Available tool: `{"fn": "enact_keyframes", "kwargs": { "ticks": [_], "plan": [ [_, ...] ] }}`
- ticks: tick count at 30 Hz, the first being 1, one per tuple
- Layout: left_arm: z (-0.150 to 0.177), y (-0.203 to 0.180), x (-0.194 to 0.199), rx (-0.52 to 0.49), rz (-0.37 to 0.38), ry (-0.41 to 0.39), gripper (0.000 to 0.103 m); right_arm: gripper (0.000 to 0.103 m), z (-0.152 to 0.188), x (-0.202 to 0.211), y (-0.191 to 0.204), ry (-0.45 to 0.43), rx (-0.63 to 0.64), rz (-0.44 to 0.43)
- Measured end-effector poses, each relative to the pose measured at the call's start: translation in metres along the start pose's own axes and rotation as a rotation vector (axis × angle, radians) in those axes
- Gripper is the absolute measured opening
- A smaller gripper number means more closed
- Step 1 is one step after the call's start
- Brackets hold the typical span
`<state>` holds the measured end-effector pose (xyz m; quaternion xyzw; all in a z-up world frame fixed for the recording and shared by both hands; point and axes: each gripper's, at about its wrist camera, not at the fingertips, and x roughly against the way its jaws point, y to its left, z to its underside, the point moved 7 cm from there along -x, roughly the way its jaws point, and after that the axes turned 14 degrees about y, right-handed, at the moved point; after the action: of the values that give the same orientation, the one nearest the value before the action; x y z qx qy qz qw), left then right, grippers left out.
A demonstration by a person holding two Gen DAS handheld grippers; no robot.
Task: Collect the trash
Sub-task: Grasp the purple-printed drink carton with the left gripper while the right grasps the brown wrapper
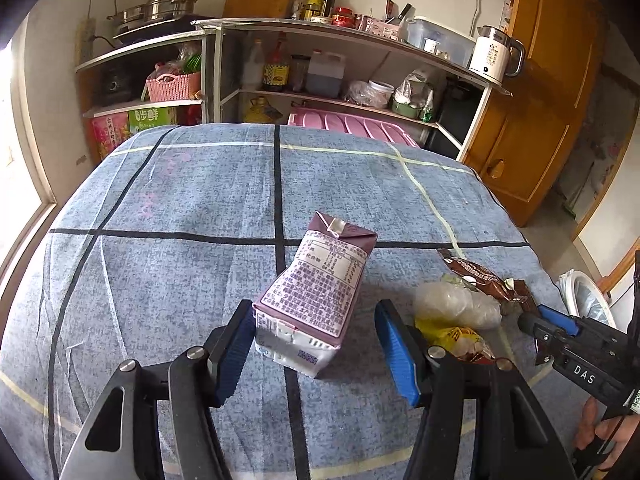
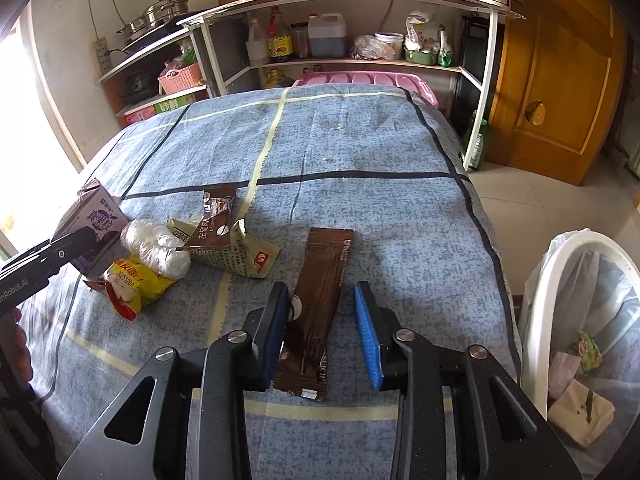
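A purple milk carton (image 1: 320, 280) lies on the blue checked cloth (image 1: 180, 200) between the jaws of my left gripper (image 1: 316, 308). The dark left pad touches its corner; the blue right pad stands clear of it, so this gripper is open. In the right wrist view a long brown wrapper (image 2: 324, 264) lies flat between the jaws of my right gripper (image 2: 321, 290). Its left pad is at the wrapper's edge, with a gap on the blue pad's side. The right gripper is open too. A white plastic bag (image 2: 156, 248), a yellow packet (image 2: 136, 284) and a brown sachet (image 2: 214, 216) lie between the two.
A white bin (image 2: 560, 264) lined with a bag and holding some trash stands on the floor off the table's right edge. Kitchen shelves (image 2: 360, 64) with bottles and a pink lid stand behind the table. A wooden door (image 2: 560, 80) is at the right. A hand shows at each view's lower edge.
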<state>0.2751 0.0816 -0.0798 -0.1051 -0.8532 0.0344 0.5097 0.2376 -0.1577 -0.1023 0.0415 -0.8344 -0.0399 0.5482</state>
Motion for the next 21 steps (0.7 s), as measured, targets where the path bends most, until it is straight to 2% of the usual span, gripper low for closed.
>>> {"fn": "enact_keyframes", "kwargs": {
  "ticks": [4,8,21],
  "plan": [
    [0.002,-0.001,-0.001,0.006,-0.001,0.009,0.041,0.027,0.002,0.001,-0.004,-0.003,-0.013,-0.022],
    [0.003,0.0,0.0,0.017,-0.004,0.005,0.041,0.023,0.003,0.003,-0.006,-0.007,-0.021,-0.042],
    [0.014,-0.01,0.024,0.032,0.004,-0.039,0.041,0.02,0.011,0.012,-0.011,-0.034,-0.033,-0.107]
  ]
}}
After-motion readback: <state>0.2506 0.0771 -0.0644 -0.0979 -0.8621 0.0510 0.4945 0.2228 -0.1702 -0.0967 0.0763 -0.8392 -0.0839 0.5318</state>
